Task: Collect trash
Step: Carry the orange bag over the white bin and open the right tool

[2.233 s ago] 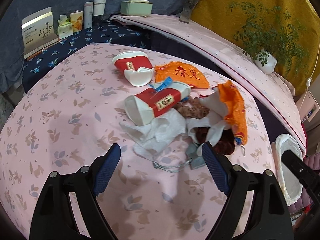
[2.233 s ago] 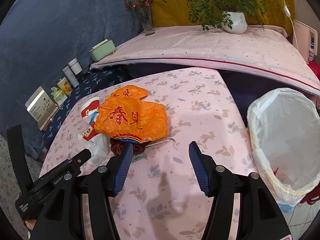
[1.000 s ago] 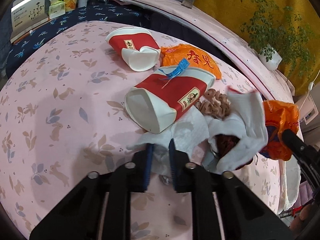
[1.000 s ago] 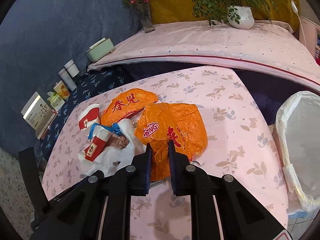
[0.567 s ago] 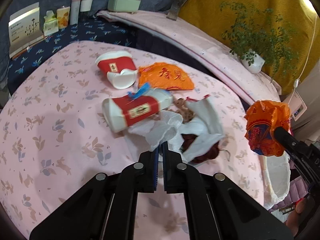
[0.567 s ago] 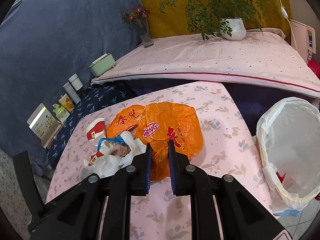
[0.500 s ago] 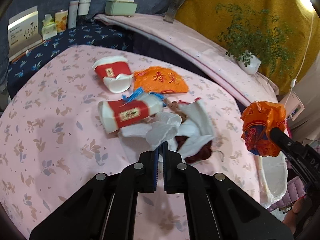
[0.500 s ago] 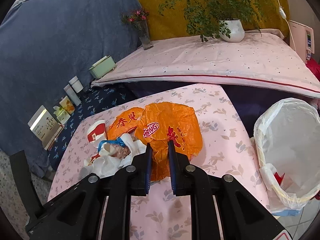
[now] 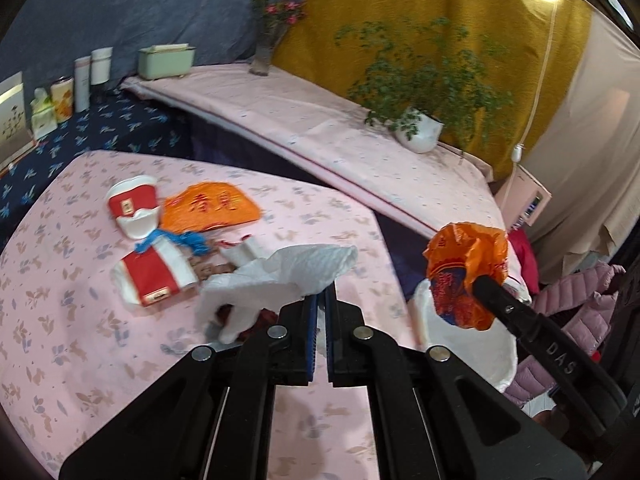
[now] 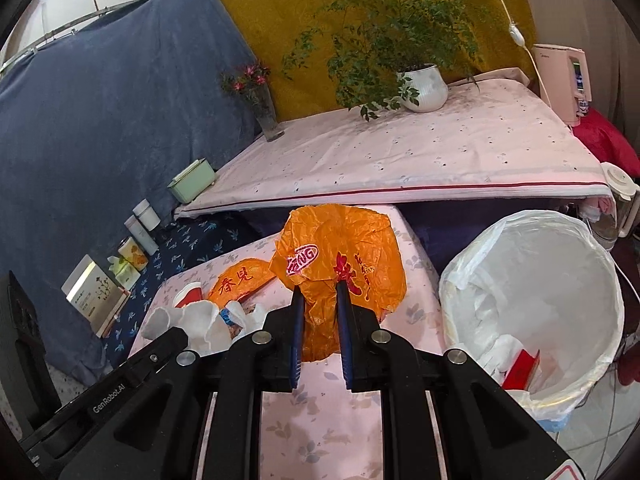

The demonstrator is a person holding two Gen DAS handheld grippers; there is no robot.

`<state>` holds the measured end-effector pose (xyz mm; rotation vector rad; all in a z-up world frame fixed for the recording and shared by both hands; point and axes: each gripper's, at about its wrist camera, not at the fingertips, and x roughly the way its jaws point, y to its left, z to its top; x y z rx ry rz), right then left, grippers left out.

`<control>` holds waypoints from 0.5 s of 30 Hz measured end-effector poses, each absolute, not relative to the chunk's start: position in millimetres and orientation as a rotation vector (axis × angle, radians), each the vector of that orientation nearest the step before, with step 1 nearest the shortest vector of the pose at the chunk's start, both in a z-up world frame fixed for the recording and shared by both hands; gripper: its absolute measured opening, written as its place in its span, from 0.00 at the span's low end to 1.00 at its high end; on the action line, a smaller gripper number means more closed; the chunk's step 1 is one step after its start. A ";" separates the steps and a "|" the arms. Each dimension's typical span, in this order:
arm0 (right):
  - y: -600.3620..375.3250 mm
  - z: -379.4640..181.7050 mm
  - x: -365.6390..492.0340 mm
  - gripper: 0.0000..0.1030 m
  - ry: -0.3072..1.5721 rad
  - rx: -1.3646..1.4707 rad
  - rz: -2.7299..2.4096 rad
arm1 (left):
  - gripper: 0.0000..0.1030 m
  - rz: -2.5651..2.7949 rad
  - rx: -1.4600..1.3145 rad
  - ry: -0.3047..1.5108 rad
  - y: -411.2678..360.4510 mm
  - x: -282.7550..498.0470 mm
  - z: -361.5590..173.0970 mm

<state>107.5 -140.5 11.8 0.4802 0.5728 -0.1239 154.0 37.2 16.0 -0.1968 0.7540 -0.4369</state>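
Right claw gripping crumpled orange plastic bag; white-lined round bin just right, nearer it. Left claw pinches white tissue.

You can read "GenRobot.AI" on the left tongs' black arm at 8 o'clock in the right wrist view, and "DAS" on the right tongs' arm at 4 o'clock in the left. The flat orange bag on the bench shows "春見"; the held orange bag bears a blurred red logo.
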 end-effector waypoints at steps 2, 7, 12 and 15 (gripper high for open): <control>-151.3 13.8 100.8 0.14 0.561 0.491 -0.139 | 0.03 -0.473 -0.181 0.744 19.7 148.8 23.7; -180.8 14.9 82.5 0.14 0.536 0.520 -0.184 | 0.03 -0.553 -0.145 0.733 -22.5 138.0 36.3; -212.7 9.3 65.1 0.14 0.529 0.550 -0.230 | 0.03 -0.631 -0.112 0.742 -63.8 128.5 37.8; -228.9 3.4 56.7 0.14 0.530 0.565 -0.253 | 0.03 -0.669 -0.090 0.752 -86.4 124.6 34.5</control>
